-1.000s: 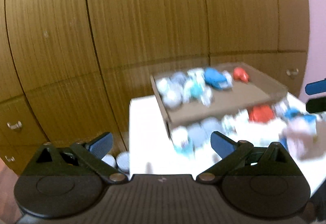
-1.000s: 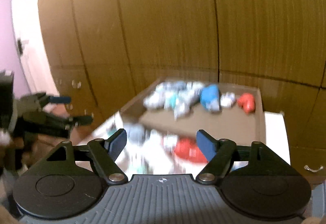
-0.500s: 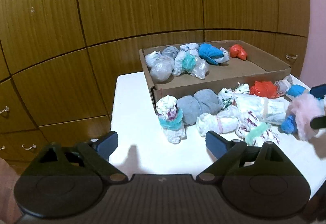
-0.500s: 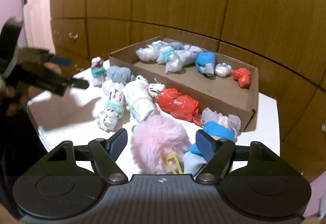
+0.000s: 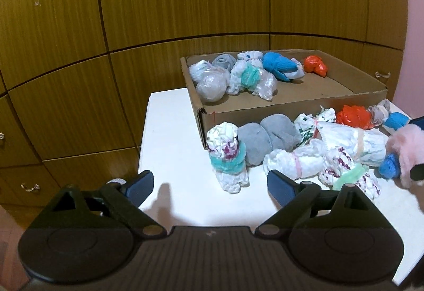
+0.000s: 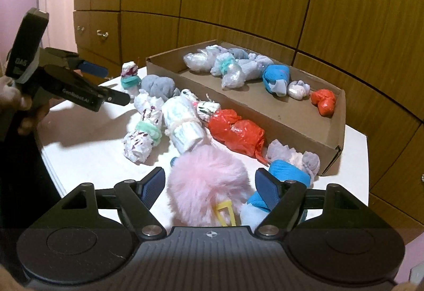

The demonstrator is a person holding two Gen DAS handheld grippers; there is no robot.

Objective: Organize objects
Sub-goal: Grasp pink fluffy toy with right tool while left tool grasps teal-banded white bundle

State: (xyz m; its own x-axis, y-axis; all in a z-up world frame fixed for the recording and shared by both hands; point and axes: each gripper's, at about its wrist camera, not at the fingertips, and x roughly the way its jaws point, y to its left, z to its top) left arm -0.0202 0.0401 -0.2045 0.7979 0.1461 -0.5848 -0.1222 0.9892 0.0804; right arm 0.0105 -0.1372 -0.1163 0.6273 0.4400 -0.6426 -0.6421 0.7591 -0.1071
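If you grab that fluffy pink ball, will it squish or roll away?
The fluffy pink ball looks like long soft fur, so it would probably squash between the right hand-held gripper fingers. It seems light for its size. The yellow clip beside it might stop it rolling far.

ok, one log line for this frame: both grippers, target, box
left gripper: open, empty, over white table | right gripper: open, jaws around pink pom-pom, not closed | cardboard box: partly filled
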